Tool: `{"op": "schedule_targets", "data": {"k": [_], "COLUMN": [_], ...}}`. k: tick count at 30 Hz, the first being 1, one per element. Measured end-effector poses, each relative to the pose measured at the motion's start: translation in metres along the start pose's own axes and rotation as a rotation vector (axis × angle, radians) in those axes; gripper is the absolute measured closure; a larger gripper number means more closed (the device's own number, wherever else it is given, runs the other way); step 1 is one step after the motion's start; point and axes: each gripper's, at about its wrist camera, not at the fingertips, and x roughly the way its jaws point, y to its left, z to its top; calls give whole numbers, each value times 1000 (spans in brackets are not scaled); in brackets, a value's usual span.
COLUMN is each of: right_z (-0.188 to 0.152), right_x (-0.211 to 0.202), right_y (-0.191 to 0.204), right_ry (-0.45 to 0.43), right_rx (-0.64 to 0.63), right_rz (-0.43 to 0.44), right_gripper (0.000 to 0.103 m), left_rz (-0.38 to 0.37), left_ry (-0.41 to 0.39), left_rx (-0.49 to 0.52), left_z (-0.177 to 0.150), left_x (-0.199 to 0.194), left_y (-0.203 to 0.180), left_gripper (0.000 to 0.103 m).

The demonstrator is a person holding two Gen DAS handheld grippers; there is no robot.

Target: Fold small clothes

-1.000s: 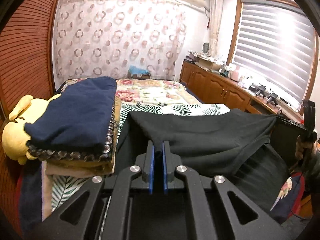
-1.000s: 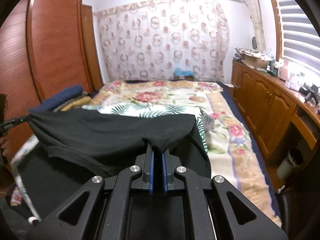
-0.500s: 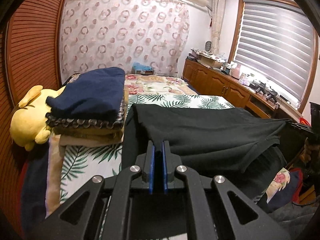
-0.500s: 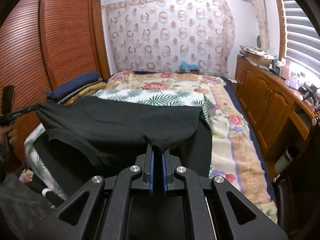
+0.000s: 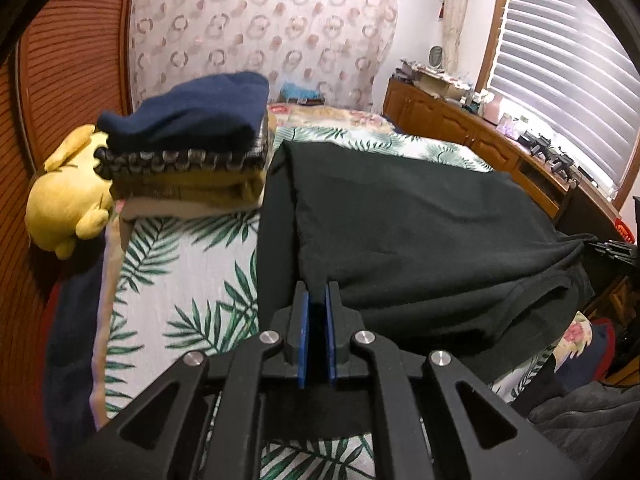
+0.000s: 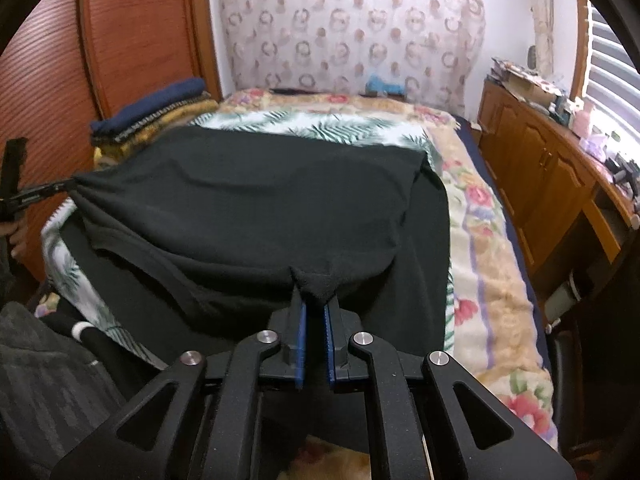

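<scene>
Both grippers pinch black garment point(image 5: 420, 232) corners, fold mid-lay.
Left gripper point(image 5: 316, 300), right gripper point(image 6: 315, 300) jaws narrow on cloth; uneven release risks skewed hem ahead.

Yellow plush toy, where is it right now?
In the left wrist view, the yellow plush toy lies at the far left, against the stack of folded clothes, beside the wooden wardrobe.

Your left tool point(image 5: 316, 300) and right tool point(image 6: 315, 306) match: matte black linkage arms, four silver round screws each, blue pads point(image 6: 301, 336) lining the inner finger faces.
</scene>
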Motion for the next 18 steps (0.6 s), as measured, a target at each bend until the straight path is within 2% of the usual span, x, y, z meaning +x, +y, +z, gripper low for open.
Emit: {"op": "schedule_targets", "data": {"k": [6, 10, 12, 14, 16, 18], "right_z": [6, 15, 19, 24, 30, 37], "right_x": [-2, -14, -19, -20, -17, -8], "right_y": [2, 4, 3, 3, 3, 7], "right_ry": [-3, -37, -58, -74, -84, -90], "right_rx": [1, -21, -21, -14, -7, 1], "right_rz": [-27, -44, -55, -66, -67, -59], "right_gripper": [90, 84, 80, 69, 67, 66], "left_rz": [14, 25, 45, 57, 55, 65], "left_ry": [15, 16, 10, 1, 2, 2], "left_rx": [9, 7, 2, -2, -8, -7], "left_z": [-5, -6, -3, 0, 1, 1], "left_x": [0, -2, -4, -6, -6, -6], "left_y": [-4, -2, 2, 5, 8, 10], "left_gripper": [97, 93, 85, 80, 77, 70]}}
